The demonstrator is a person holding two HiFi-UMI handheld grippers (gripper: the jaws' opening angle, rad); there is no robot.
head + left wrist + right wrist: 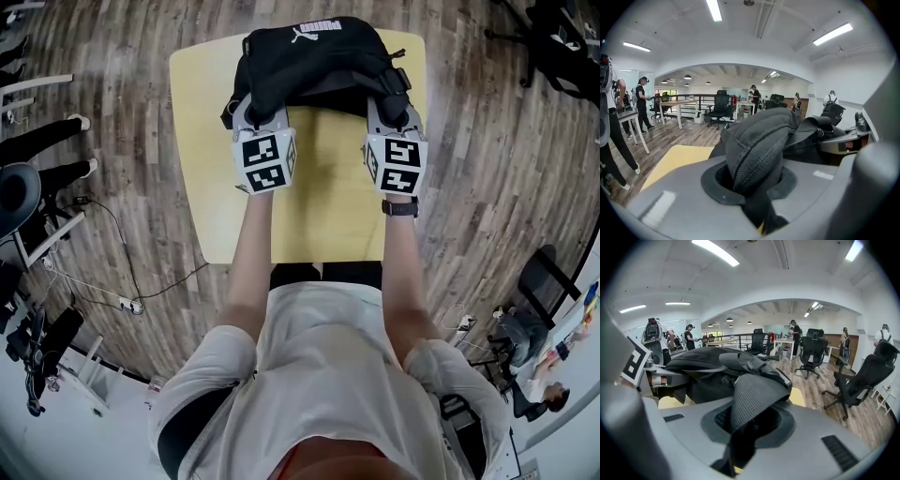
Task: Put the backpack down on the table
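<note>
Crossing the table's [328, 216] far edge, the backpack [314, 56] leaves near tabletop open.

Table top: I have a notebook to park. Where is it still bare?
The near half of the yellow table, from its near edge up to both claws, is bare, as is the strip between the left claw and right claw. The far end is crowded: the black backpack spans it.

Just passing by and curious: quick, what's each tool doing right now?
Left tool: closed, gripping a fold of the black backpack.
Right tool: closed, gripping the same backpack at its other side.
</note>
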